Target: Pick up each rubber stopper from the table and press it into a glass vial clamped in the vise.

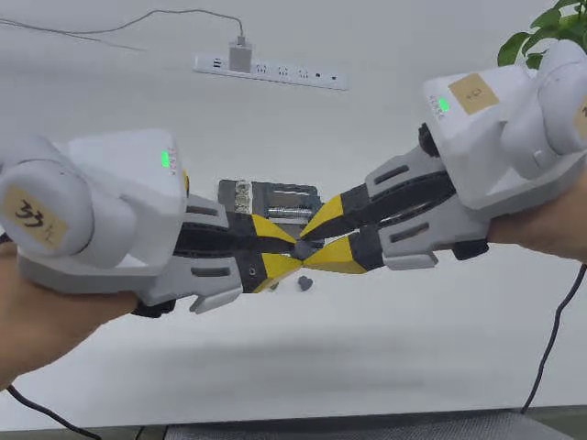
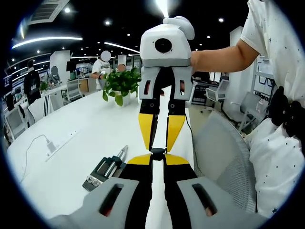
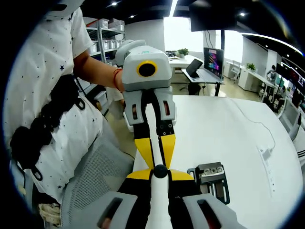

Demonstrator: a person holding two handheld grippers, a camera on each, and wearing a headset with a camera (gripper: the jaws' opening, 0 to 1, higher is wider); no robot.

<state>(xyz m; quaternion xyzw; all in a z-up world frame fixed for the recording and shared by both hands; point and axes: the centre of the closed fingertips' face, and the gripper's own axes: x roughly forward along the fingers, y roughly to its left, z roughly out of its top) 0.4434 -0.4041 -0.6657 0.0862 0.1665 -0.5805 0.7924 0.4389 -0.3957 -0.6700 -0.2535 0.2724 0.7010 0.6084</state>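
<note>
My left gripper (image 1: 293, 249) and right gripper (image 1: 308, 249) meet tip to tip above the white table (image 1: 367, 348). A small dark rubber stopper (image 3: 160, 171) sits pinched where the yellow fingertips of both converge. In the left gripper view the same stopper (image 2: 157, 151) lies at my own jaw tips, and the right gripper's fingers (image 2: 147, 129) come down onto it. A second grey stopper (image 1: 304, 284) lies on the table just below the tips. Behind them stands the black vise (image 1: 275, 197) with glass vials (image 1: 241, 197) clamped at its left end.
A white power strip (image 1: 271, 71) with a plugged-in cable lies at the back of the table. A green plant (image 1: 541, 37) stands at the back right. A mesh chair (image 2: 224, 157) is beside the table's edge. A black cable (image 1: 555, 330) hangs at the right.
</note>
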